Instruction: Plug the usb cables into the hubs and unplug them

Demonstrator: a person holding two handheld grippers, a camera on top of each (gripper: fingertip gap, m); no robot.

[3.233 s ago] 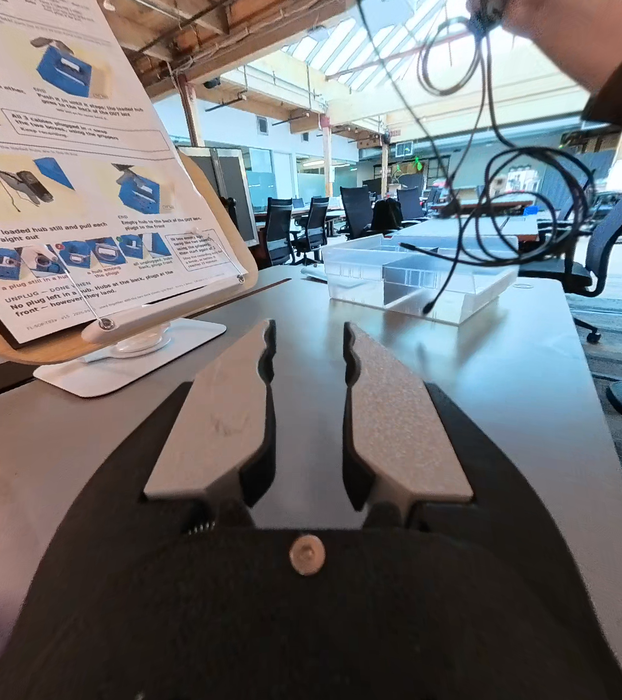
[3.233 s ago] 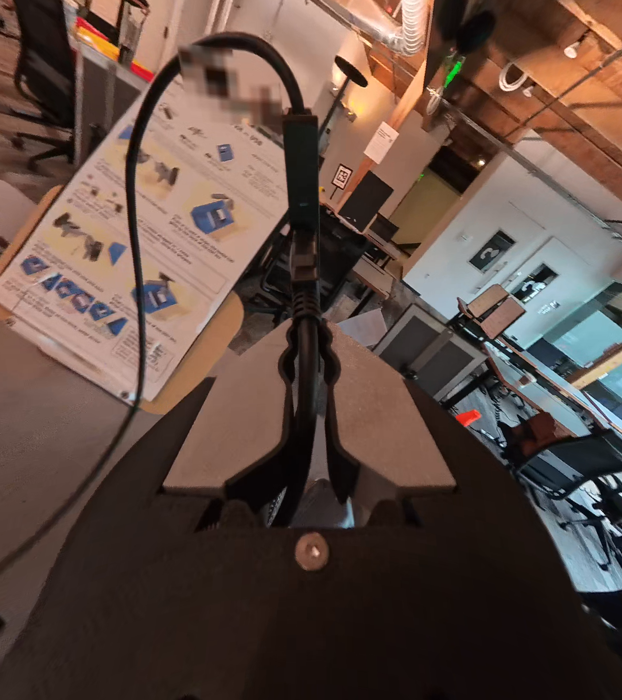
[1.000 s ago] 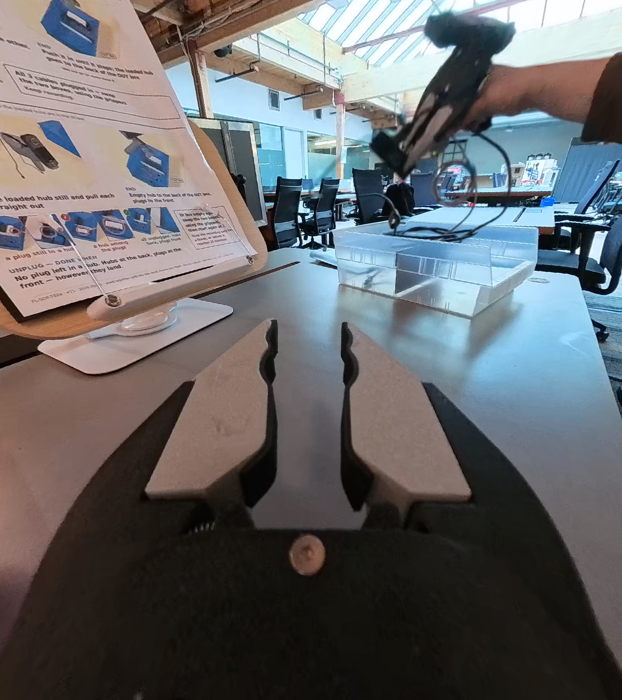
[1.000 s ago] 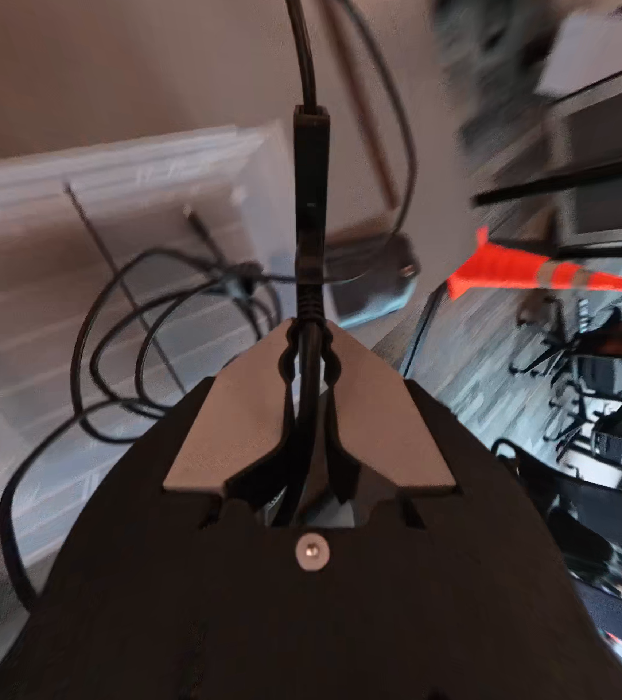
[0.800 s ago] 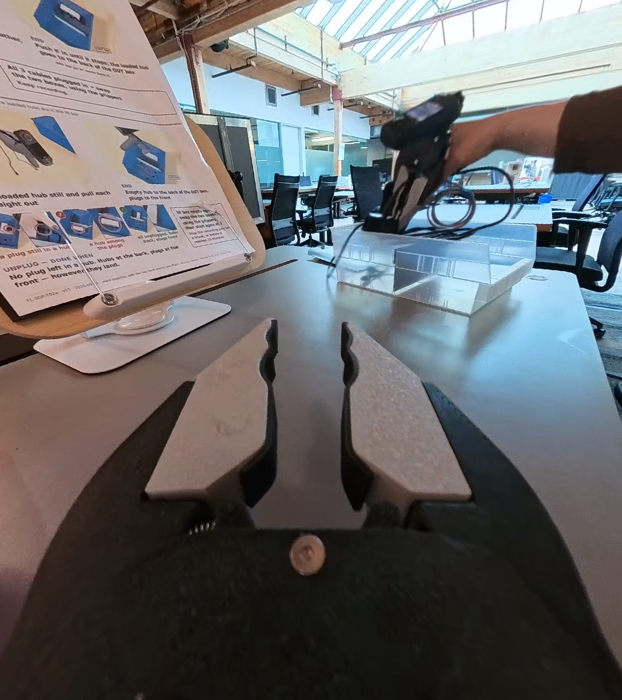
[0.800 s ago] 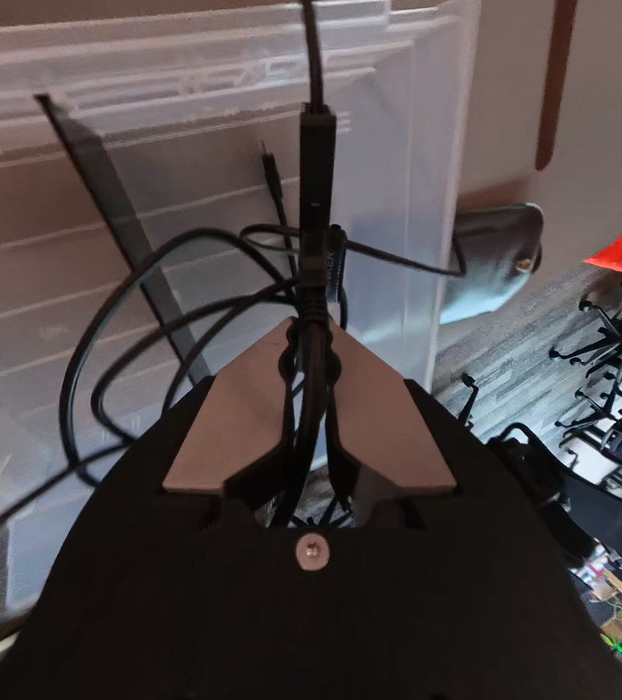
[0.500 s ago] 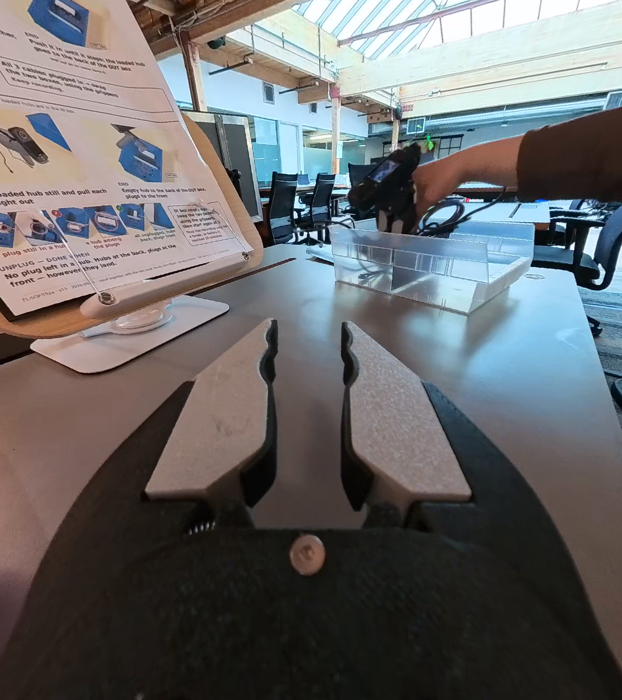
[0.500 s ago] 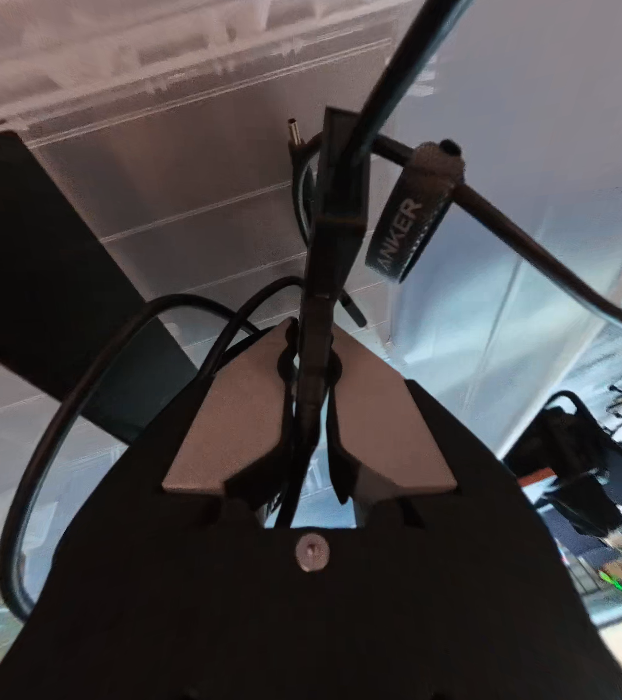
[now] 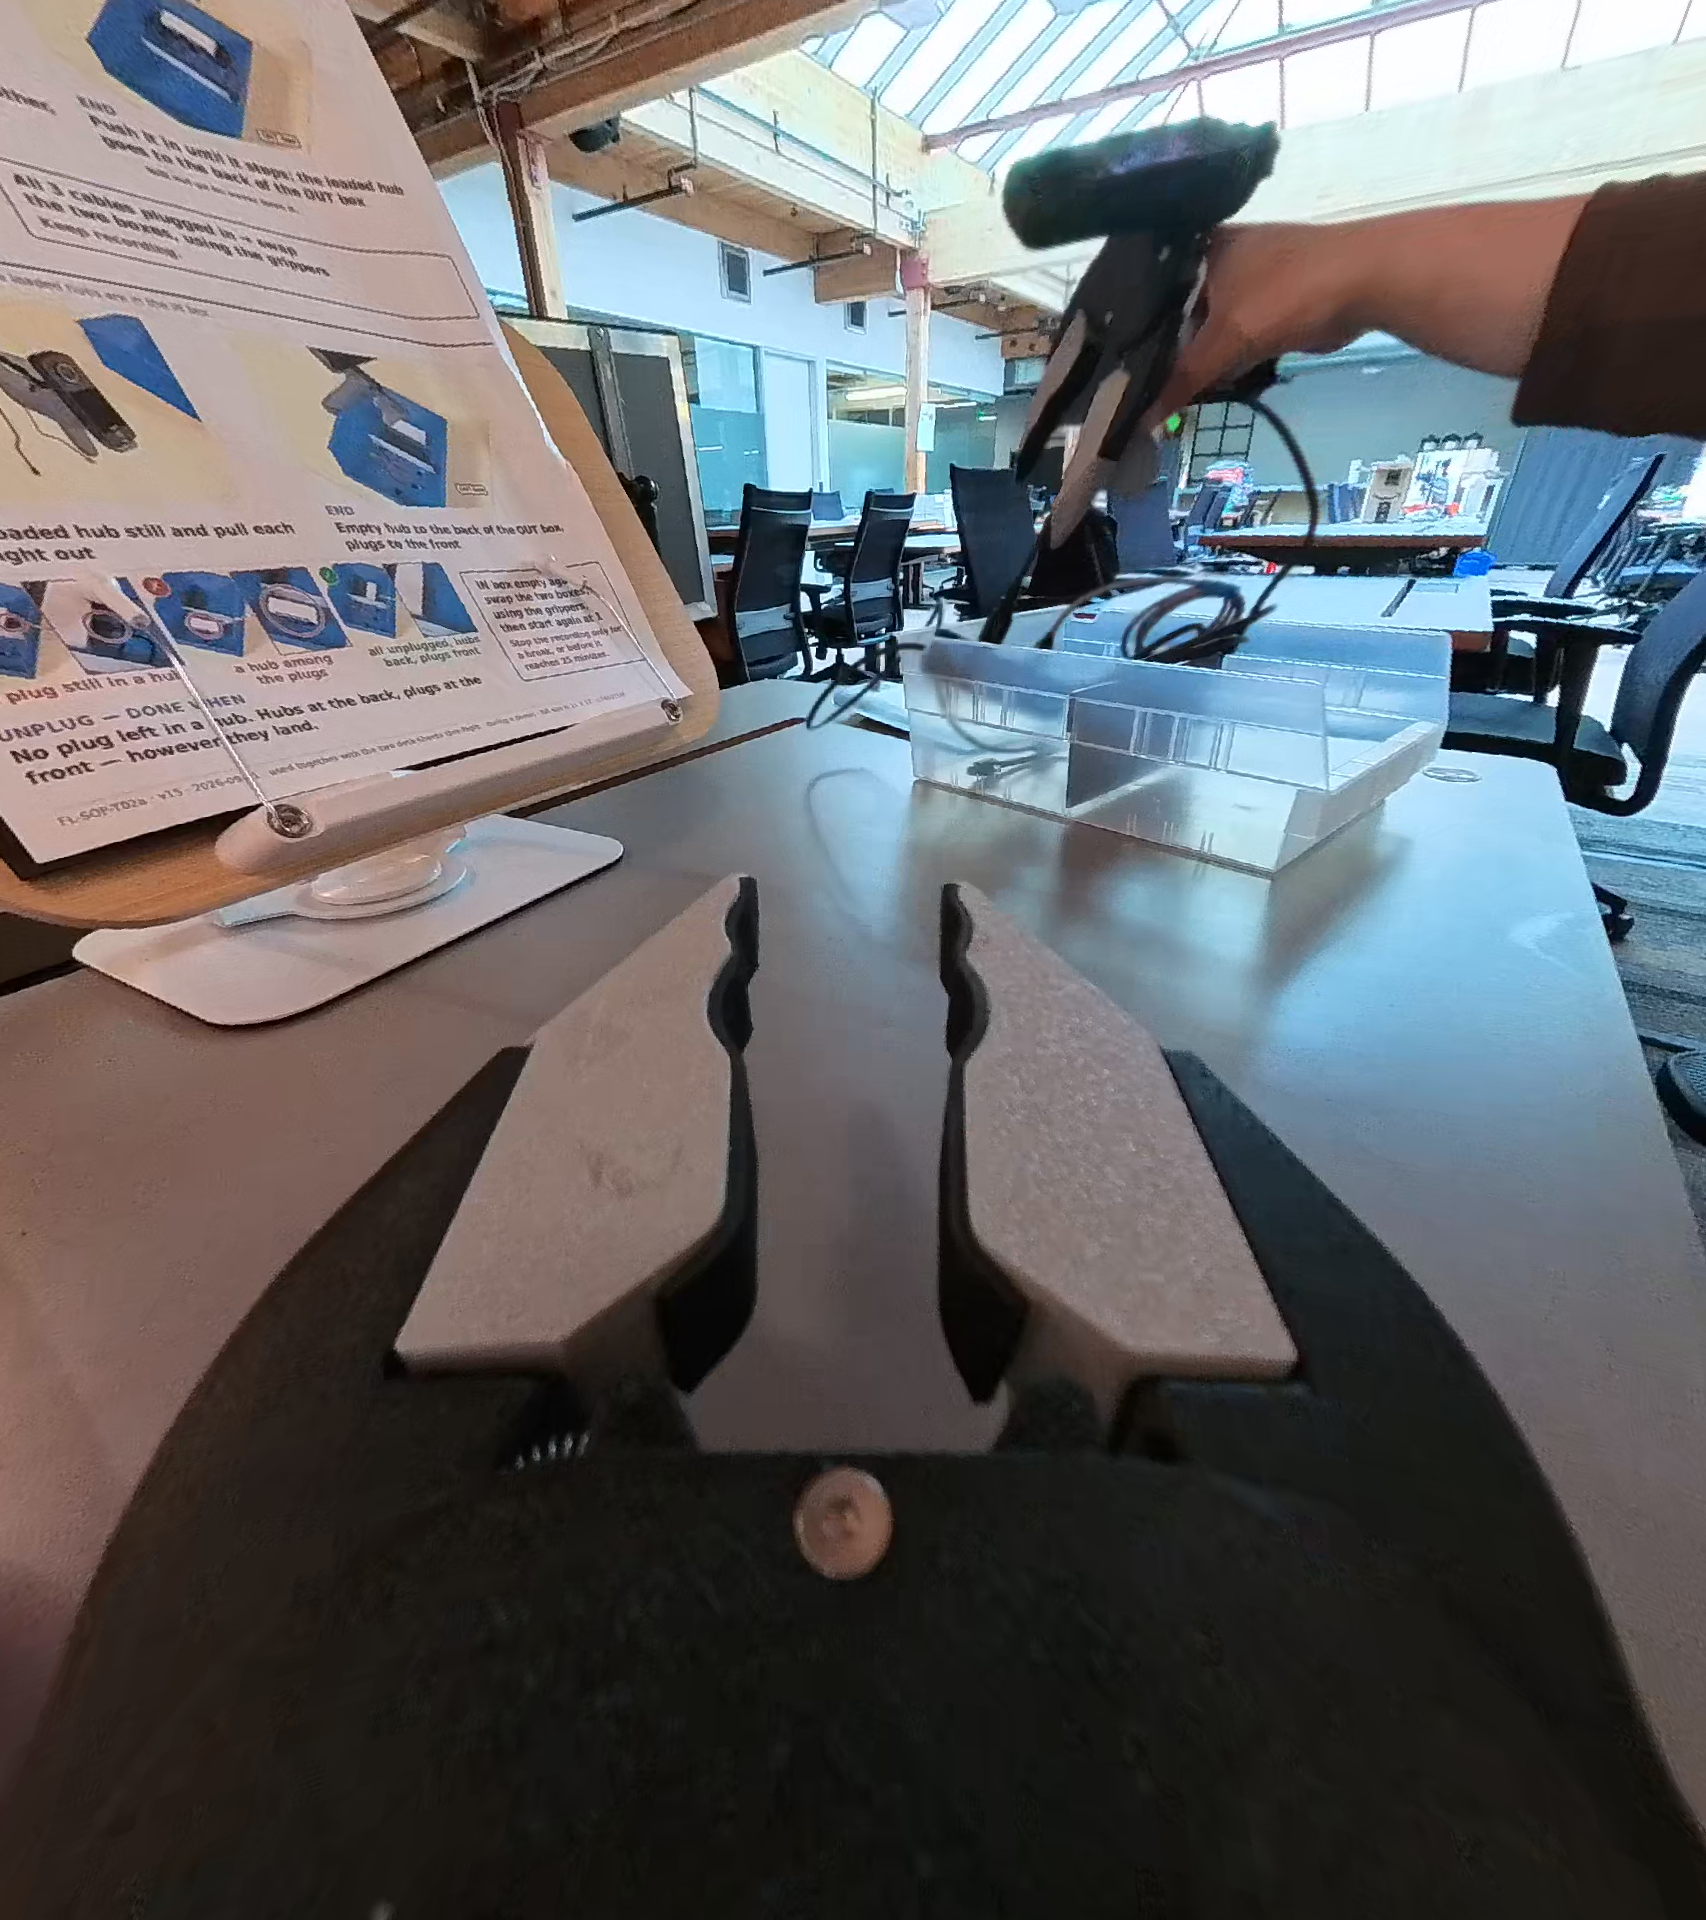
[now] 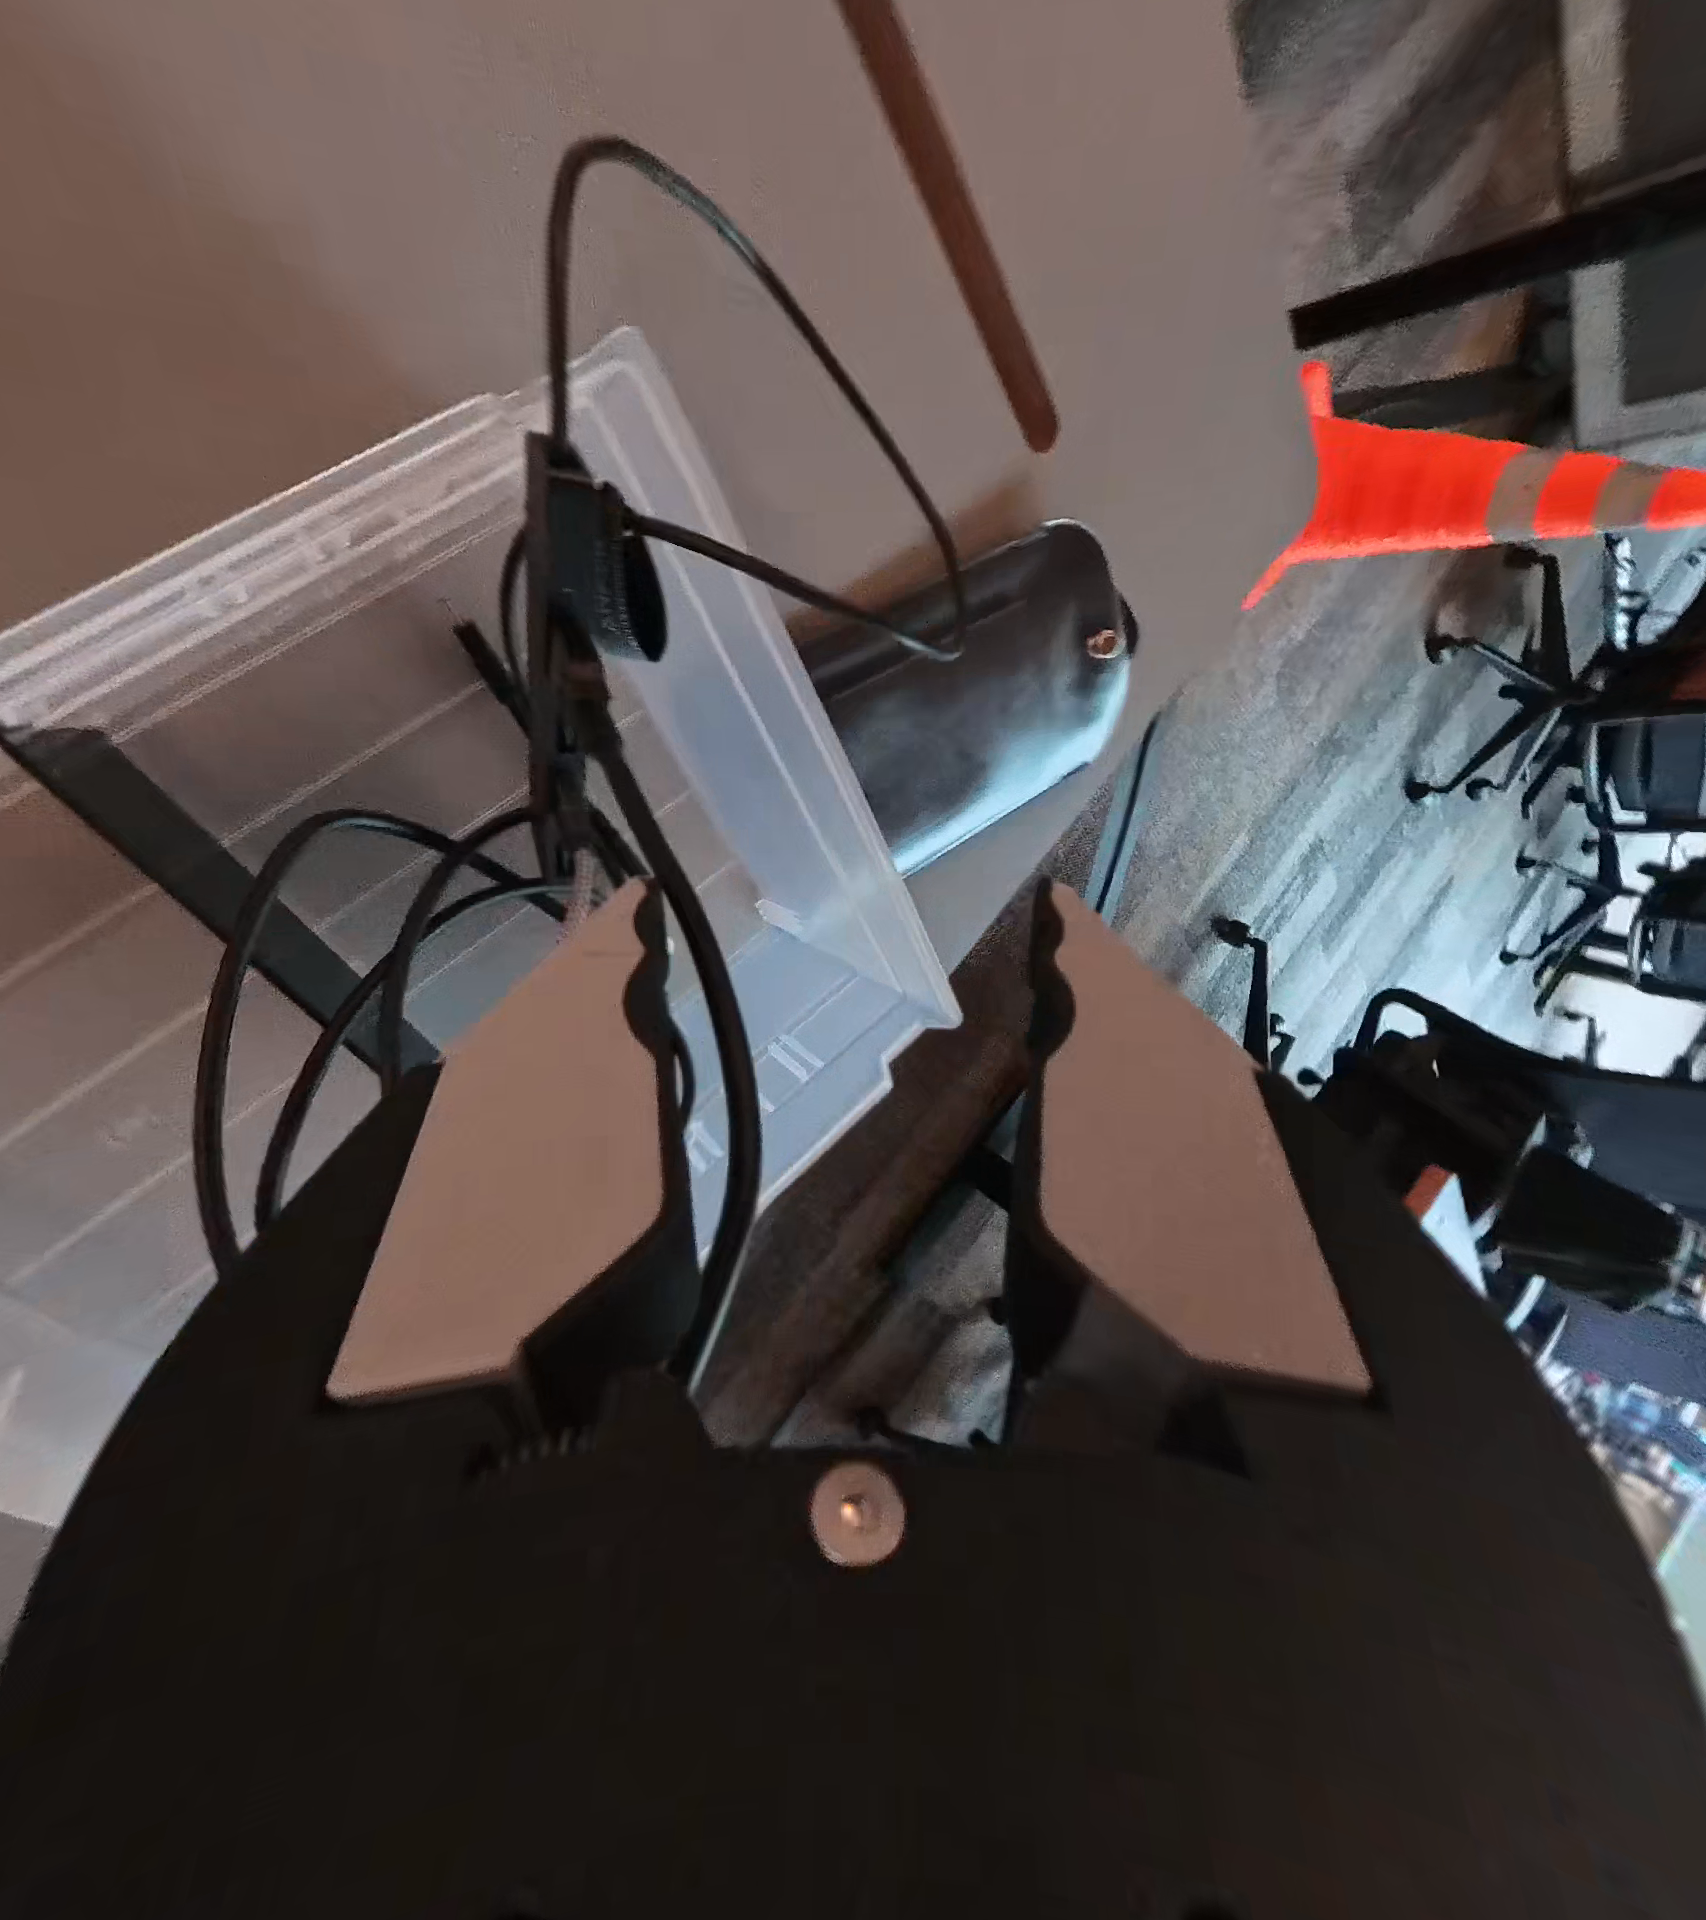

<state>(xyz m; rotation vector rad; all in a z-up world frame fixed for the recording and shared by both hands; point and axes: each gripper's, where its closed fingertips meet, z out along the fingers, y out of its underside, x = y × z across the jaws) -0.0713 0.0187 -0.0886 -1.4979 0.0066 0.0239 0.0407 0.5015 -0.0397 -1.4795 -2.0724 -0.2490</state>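
Now | right claw [image 10: 844,904] agape | cable [image 10: 714,997] beside its left finger, over bin [image 10: 787,790]

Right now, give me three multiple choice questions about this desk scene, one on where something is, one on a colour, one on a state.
1. Where is the clear plastic bin?
A. On the far part of the table
B. On the floor
C. On a chair

2. What colour is the cone on the floor?
A. Blue
B. Orange with grey bands
C. Green

3. How does the right gripper stand?
A. Shut on a hub
B. Shut on a pen
C. Open, gripping nothing

Answers:
1 A, the left wrist view shows the bin resting on the tabletop beyond the left gripper.
2 B, the right wrist view shows it.
3 C, its fingers are spread above the black cable.
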